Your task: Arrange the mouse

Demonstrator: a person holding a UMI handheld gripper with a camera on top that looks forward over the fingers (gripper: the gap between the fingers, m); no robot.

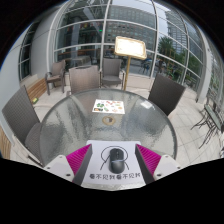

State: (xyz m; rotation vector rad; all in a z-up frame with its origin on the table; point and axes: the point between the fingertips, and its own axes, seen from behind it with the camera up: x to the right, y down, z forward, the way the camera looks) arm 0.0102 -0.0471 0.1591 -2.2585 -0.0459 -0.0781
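- The gripper (117, 160) is over the near edge of a round glass tabletop (70, 120).
- A dark mouse (117, 157) sits between the two pink pads (84, 159), right at the near end of the tabletop.
- The jaws are spread wide. There looks to be a gap on each side of the mouse, so it is not pinched.
- A small card (107, 105) lies far from the mouse, near the middle of the tabletop.
- Chairs (166, 95) stand around the tabletop, and a sign stand (129, 46) is far behind it.
- What could go wrong: the glass looks smooth, so I think the mouse may slide away if one jaw touches it first.
- It is close to the near edge, so a push that way could knock it off.
- Hard to see: the near end of the mouse is cut off. I cannot tell which way it points or if it has a cord.
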